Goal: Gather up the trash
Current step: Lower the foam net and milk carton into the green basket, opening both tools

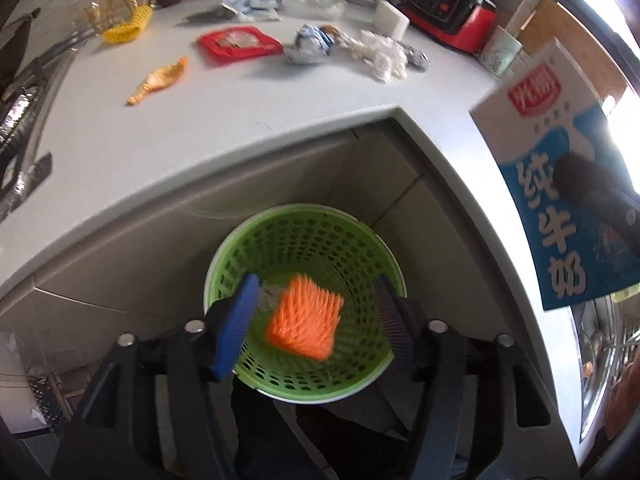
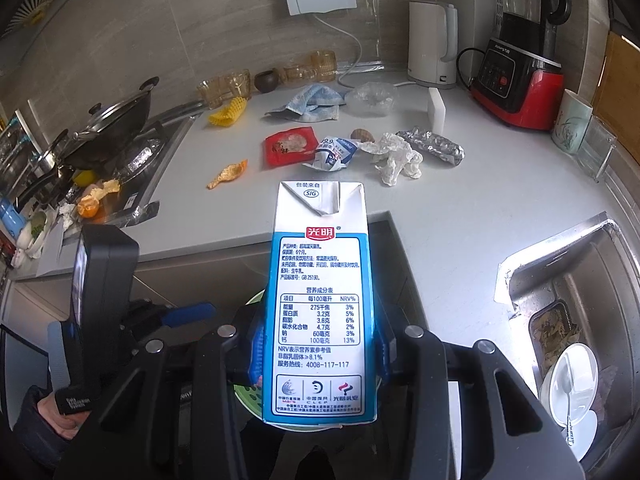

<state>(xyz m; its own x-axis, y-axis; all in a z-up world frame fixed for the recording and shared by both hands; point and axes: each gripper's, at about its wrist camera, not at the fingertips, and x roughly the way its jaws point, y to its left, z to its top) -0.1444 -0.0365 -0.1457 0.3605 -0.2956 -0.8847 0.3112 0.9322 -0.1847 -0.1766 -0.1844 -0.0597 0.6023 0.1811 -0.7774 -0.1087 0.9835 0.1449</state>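
The left gripper (image 1: 316, 320) hung open above the green basket (image 1: 372, 376), an orange foam net (image 1: 306, 320) loose between its jaws. The right gripper (image 2: 318, 352) clamped the milk carton (image 2: 320, 300) upright between its jaws.

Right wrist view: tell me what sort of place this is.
A home kitchen, most likely: a wok on a gas stove at the left, a steel sink with dishes at the right, and a kettle on the countertop.

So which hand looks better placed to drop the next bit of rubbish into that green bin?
Probably the right. The right gripper is clamped on the milk carton, directly above the green bin. The left gripper is open and empty, with the orange foam net below it inside the bin.
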